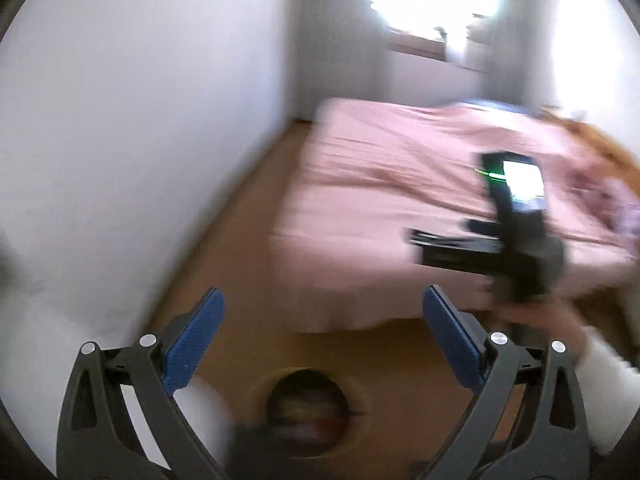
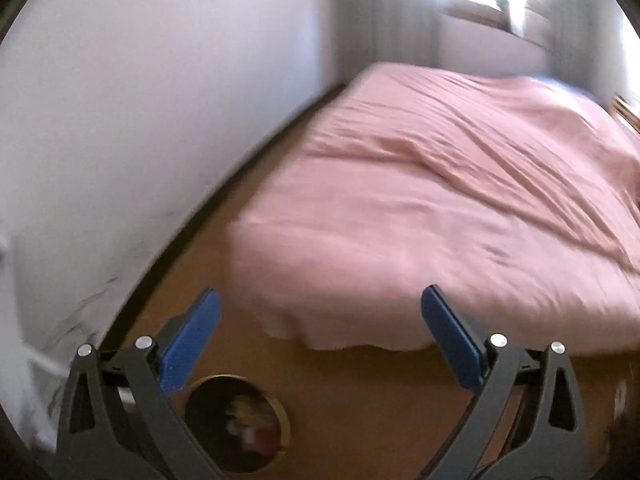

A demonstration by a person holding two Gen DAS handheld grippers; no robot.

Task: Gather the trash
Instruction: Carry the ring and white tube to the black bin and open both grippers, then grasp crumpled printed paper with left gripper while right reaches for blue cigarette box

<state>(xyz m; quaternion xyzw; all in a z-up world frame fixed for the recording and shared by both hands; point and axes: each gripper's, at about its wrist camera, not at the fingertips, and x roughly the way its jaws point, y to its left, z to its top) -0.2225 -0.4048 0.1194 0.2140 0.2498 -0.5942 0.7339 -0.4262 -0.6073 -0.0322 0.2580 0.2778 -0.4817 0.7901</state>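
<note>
Bin [image 2: 236, 424]: we see it on the floor, below our left gripper [image 1: 322, 340] and right gripper [image 2: 320, 340], trash inside.
Grippers: both spread wide, holding nothing.

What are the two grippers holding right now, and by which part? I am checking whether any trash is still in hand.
Nothing. The left gripper and right gripper both stand wide open with empty jaws above the bin.

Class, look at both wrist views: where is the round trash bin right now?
The trash bin stands on the wooden floor just off the foot of the pink bed, bottom centre in the left wrist view and bottom left in the right wrist view.
</note>
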